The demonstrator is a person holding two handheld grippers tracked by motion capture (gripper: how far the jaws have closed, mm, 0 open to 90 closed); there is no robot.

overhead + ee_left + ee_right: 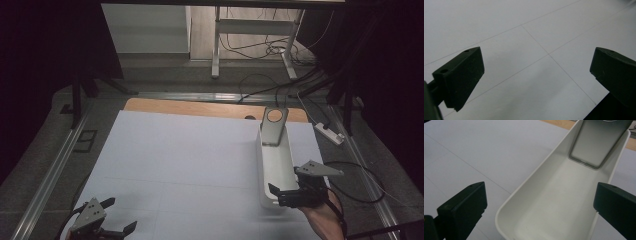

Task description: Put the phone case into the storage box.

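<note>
High view dim and grainy with near-black surroundings, the white sheet (pixel 190 165) evenly lit from above; both gripper views brighter, soft shadows, slightly soft focus.

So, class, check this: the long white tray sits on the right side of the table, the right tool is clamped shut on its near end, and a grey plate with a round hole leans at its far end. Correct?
Not quite. The right tool is open: in the right gripper view its jaws stand wide apart on either side of the white tray's near end without pressing it. The rest holds: the tray is on the table's right side, with the grey plate leaning at its far end.
</note>
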